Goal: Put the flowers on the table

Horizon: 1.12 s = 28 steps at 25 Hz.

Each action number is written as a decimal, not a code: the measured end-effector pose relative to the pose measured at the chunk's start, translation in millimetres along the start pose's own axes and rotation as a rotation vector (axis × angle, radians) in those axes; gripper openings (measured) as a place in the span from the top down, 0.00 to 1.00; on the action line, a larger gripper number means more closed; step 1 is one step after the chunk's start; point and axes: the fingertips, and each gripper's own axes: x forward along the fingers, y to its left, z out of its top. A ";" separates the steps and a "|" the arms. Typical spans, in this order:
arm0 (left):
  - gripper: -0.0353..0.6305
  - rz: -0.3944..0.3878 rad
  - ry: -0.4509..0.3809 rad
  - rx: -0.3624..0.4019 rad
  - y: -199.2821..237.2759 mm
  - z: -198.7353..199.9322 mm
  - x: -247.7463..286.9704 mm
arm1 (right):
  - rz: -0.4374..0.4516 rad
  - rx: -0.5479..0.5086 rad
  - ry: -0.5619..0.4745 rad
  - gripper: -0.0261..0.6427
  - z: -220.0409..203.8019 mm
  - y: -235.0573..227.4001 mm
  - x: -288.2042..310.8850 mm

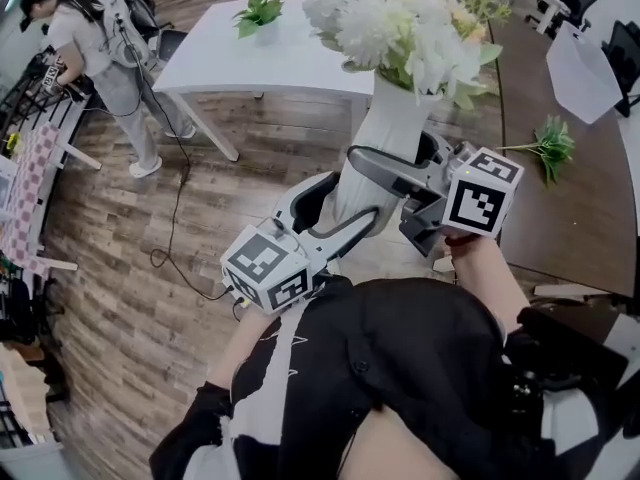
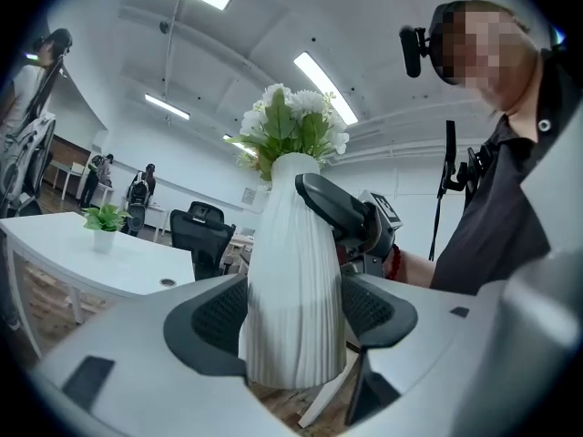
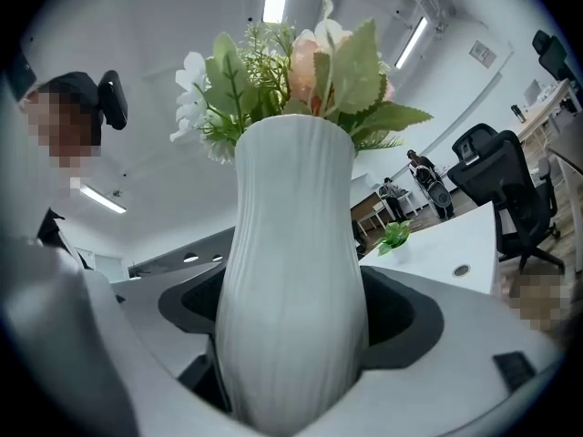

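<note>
Tongs, two. Left tongs: clenched on the lower body of the vase, a pad pressed to each side. Right tongs: clenched on the same vase higher up, the ribbed wall filling the gap between the pads.

Vase, one: white, ribbed, narrow at the neck, upright. It is held in the air over the wooden floor and rests on no bench.

Flowers, one bunch: white heads with green leaves, standing in the vase mouth. The right gripper view adds one pale pink bloom.

Benches, two. White bench: beyond the vase, carrying one small potted plant. Brown bench: to the right, carrying one loose green sprig.

Office chair, one: dark, behind the white bench in the left gripper view.

Bystander, one: standing at far left, well apart from the vase.
</note>
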 end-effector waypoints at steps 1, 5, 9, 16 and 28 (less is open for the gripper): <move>0.45 -0.004 0.003 0.001 14.1 3.6 1.3 | -0.003 -0.010 0.001 0.29 3.6 -6.6 12.3; 0.45 -0.026 0.013 0.003 63.3 25.9 2.4 | -0.020 -0.031 0.005 0.29 23.2 -25.5 58.0; 0.45 -0.048 0.018 0.023 109.9 44.5 4.7 | -0.028 -0.021 -0.025 0.29 41.3 -47.2 97.0; 0.45 -0.073 0.019 0.053 179.1 62.9 5.1 | -0.039 -0.017 -0.062 0.29 58.1 -79.6 155.7; 0.45 -0.033 0.005 0.042 237.6 70.5 -4.3 | -0.003 -0.099 -0.005 0.29 59.2 -94.0 217.5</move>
